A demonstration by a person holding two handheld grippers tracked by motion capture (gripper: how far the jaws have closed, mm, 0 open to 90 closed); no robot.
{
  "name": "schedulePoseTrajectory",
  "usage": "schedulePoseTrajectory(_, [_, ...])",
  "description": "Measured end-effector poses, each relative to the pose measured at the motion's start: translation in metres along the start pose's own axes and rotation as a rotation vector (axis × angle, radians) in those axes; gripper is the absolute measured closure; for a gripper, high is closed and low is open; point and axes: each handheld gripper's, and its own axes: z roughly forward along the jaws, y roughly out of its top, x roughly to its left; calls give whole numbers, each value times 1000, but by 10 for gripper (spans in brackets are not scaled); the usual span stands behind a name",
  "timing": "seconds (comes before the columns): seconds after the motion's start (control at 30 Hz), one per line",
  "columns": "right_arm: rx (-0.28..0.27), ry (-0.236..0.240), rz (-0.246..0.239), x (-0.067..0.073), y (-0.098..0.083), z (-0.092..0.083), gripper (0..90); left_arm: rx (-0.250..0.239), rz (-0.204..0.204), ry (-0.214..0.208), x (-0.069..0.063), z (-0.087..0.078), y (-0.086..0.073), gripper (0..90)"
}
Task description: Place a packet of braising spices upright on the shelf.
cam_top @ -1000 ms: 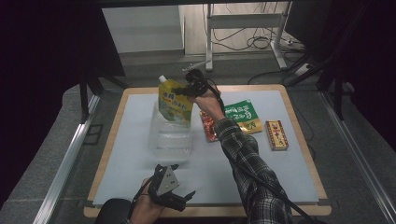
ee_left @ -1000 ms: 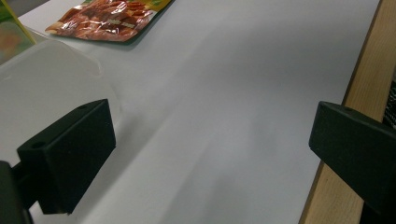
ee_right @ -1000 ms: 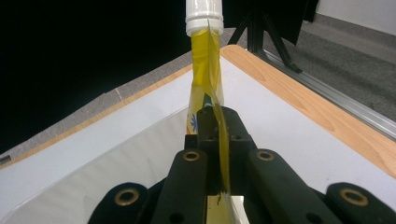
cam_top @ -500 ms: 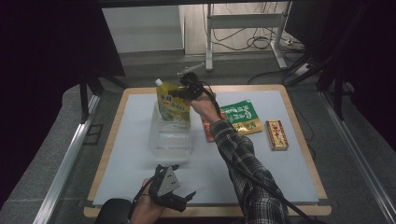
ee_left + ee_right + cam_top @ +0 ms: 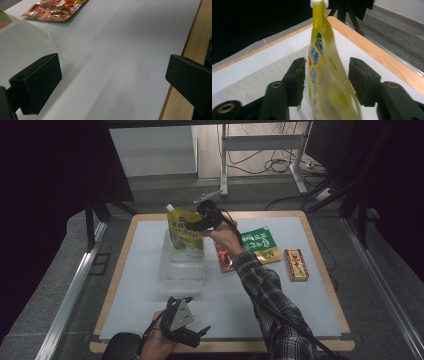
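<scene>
While the right gripper point(image 5: 325, 82), jaws just parted and released, straddles the yellow pouch point(image 5: 184, 231), it could topple outside the clear container point(image 5: 182, 265); left gripper point(image 5: 192, 334) idles open

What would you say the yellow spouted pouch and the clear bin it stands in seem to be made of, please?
The yellow pouch looks like flexible printed plastic film, glossy: it creases and tapers to a white spout. The clear bin seems to be rigid translucent plastic, slightly frosted: the table shows through its walls. Neither material can be told more exactly.
</scene>
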Motion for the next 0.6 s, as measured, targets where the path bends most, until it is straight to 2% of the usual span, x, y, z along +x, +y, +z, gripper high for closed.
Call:
schedulePoseTrajectory(0.2, [2,14,-7,-2,-5,-8,375,-4,-5,1,-1,1,0,2])
schedulePoseTrajectory(0.47, [7,39,1,0,-12,-17,317,-4,-3,2,-1,1,0,2])
schedulePoseTrajectory(0.6, [12,32,-17,3,-16,-20,299,-2,-1,4,-1,2,0,2])
